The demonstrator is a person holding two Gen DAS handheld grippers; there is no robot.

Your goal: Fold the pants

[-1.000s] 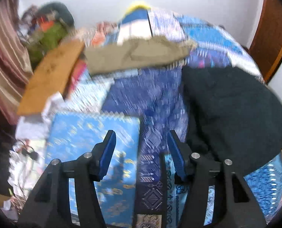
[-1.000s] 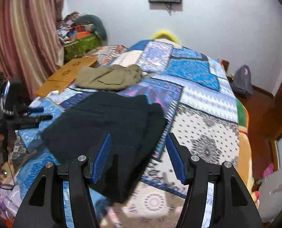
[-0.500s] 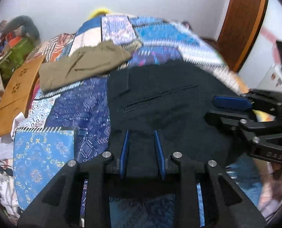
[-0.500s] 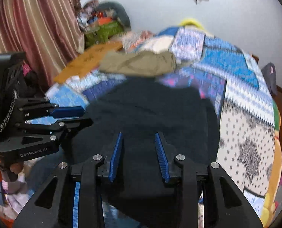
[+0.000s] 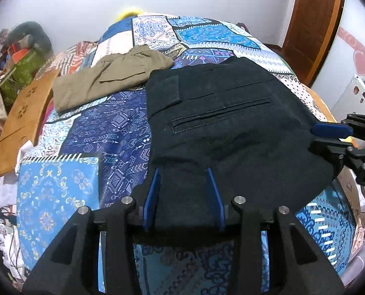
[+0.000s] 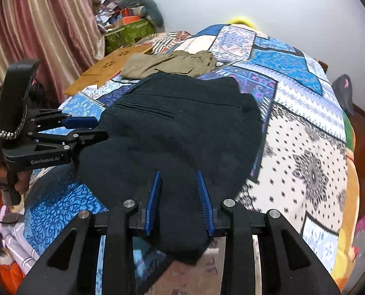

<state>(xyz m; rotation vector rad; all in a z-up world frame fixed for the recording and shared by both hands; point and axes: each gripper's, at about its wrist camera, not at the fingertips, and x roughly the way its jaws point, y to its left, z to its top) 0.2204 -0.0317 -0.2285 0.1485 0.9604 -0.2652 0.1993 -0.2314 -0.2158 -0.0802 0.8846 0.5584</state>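
Dark navy pants (image 5: 221, 123) lie folded on the patchwork bedspread, back pocket up; they also show in the right wrist view (image 6: 177, 132). My left gripper (image 5: 183, 172) is shut on the near left edge of the pants. My right gripper (image 6: 178, 174) is shut on the near right edge. Each gripper shows in the other's view: the right one (image 5: 329, 135) at the pants' right edge, the left one (image 6: 84, 127) at their left edge.
Folded khaki pants (image 5: 108, 78) lie further up the bed (image 5: 59, 184). A brown cardboard sheet (image 5: 22, 113) leans at the bed's left side. A green box (image 6: 128, 34) and clutter stand by the striped curtain (image 6: 35, 36). A wooden door (image 5: 312, 24) is at right.
Both grippers came in from open above the bed, reached the near edge of the navy pants and closed on it, one at each side.
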